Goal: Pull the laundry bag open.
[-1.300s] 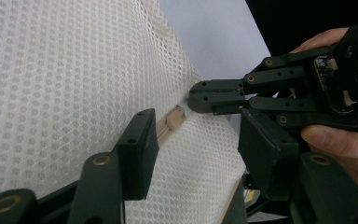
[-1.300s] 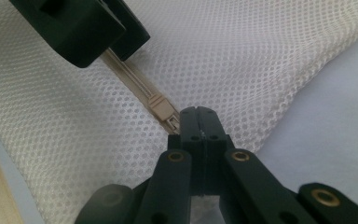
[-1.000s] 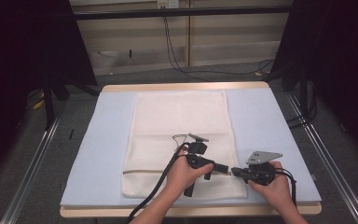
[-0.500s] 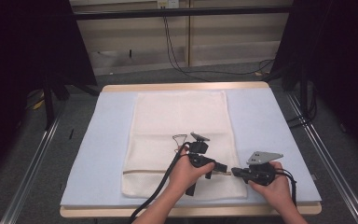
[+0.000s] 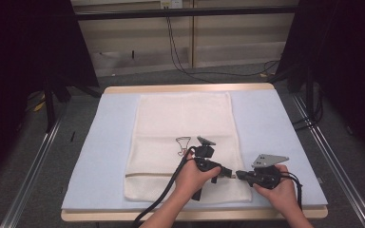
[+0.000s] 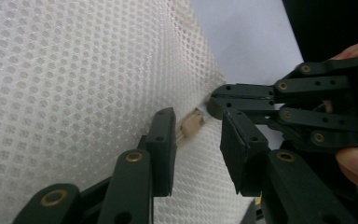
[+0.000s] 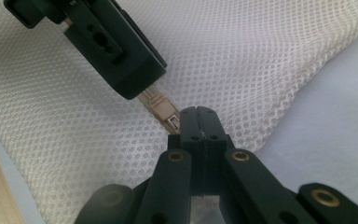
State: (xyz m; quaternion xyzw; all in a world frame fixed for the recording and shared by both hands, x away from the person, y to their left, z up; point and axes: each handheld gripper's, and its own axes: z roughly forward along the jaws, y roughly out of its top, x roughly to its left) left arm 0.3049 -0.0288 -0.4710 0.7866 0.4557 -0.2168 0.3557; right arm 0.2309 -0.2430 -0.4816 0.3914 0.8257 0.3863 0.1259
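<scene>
Near the front right corner of the white mesh bag [image 5: 185, 137], which lies flat on the blue-covered tabletop [image 5: 100, 142], both grippers meet at its beige zipper pull [image 6: 191, 125]. Left of that pull, the left gripper [image 6: 198, 140] has its jaws partly spread on either side of it; they have just been closing, and the pads do not yet press it. Right of the pull, the right gripper [image 7: 196, 116] is pressed together, pinching the bag's edge at the zipper's end.
</scene>
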